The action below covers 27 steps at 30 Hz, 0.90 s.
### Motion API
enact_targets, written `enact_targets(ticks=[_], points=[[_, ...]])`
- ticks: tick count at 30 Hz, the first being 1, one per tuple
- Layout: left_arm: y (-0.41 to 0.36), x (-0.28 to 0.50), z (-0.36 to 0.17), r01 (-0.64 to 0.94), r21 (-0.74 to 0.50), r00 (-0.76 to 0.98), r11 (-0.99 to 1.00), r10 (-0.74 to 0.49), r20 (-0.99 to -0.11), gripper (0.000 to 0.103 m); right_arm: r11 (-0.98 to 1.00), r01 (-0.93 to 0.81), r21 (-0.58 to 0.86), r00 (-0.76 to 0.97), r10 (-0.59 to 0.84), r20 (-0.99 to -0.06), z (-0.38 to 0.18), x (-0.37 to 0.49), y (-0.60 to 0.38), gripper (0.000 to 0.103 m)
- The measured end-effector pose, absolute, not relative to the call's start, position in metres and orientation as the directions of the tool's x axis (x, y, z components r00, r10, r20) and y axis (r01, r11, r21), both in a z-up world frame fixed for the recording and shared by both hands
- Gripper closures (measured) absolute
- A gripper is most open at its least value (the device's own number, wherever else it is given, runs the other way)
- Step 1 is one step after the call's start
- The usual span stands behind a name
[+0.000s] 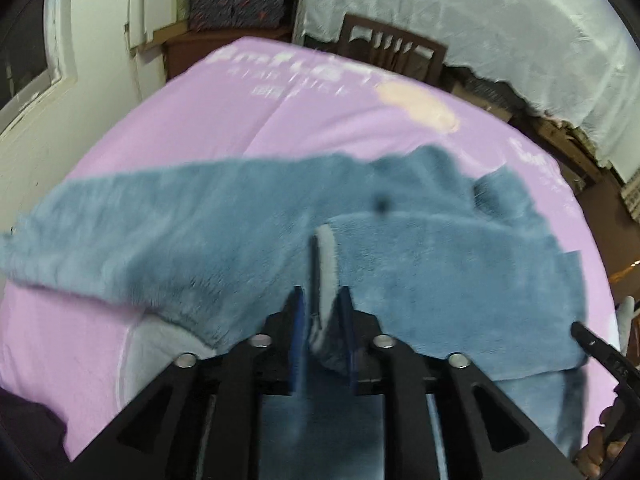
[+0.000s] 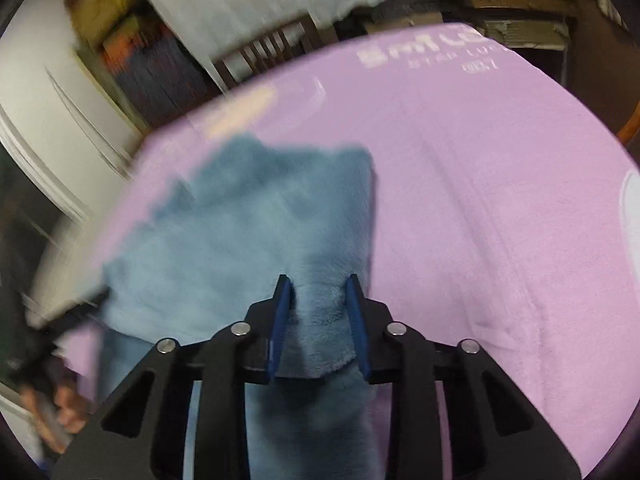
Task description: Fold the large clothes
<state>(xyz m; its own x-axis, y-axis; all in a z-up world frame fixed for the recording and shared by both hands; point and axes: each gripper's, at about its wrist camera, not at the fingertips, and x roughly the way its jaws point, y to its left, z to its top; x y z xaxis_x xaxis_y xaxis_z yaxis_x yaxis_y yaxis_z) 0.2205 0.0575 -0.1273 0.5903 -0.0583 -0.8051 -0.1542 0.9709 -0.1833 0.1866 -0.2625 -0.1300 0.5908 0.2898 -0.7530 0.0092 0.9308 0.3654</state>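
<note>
Fleecy blue garment (image 1: 248, 216) lies across the pink sheet (image 1: 168, 128) (both views blurred), one edge pinched in the left gripper (image 1: 320, 308), another bunched fold clamped by the right gripper (image 2: 318, 292), probably so both can carry it over together.

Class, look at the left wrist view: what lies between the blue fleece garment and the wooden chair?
Only bare pink sheet separates the blue fleece garment from the wooden chair.
</note>
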Motion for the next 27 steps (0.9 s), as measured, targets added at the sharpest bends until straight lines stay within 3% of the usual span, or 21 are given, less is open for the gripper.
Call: enact_targets(ticks=[6, 10, 12, 15, 16, 19, 22, 27], points=[[0.08, 0.211, -0.113, -0.199, -0.251, 0.616, 0.947, -0.078, -0.784, 0.063, 0.94, 0.041, 0.338, 0.589, 0.25, -0.769, -0.133, 0.192, -0.266, 0.071], [0.102, 0.201, -0.1, -0.271, -0.269, 0.66, 0.924, -0.025, -0.751, 0.048, 0.943, 0.004, 0.333, 0.709, 0.232, -0.665, -0.105, 0.177, -0.265, 0.07], [0.108, 0.205, -0.106, -0.298, -0.258, 0.632, 0.919, -0.013, -0.775, 0.048, 0.937, -0.026, 0.348, 0.716, 0.261, -0.647, -0.101, 0.177, -0.26, 0.07], [0.126, 0.204, -0.116, -0.379, -0.232, 0.596, 0.896, 0.044, -0.802, 0.049, 0.939, -0.034, 0.343, 0.622, 0.288, -0.728, -0.12, 0.193, -0.246, 0.07], [0.136, 0.202, -0.116, -0.392, -0.255, 0.6, 0.884, 0.035, -0.8, 0.05, 0.947, -0.033, 0.321, 0.583, 0.279, -0.763, -0.131, 0.199, -0.241, 0.07], [0.169, 0.187, -0.11, -0.454, -0.342, 0.633, 0.823, 0.028, -0.773, 0.049, 0.948, -0.041, 0.316, 0.607, 0.275, -0.746, -0.124, 0.194, -0.239, 0.064], [0.198, 0.169, -0.106, -0.567, -0.348, 0.632, 0.746, 0.124, -0.765, 0.034, 0.93, -0.037, 0.367, 0.602, 0.314, -0.734, -0.123, 0.193, -0.244, 0.06], [0.231, 0.155, -0.11, -0.66, -0.372, 0.608, 0.652, 0.173, -0.775, 0.033, 0.915, -0.028, 0.403, 0.599, 0.338, -0.726, -0.124, 0.189, -0.249, 0.059]])
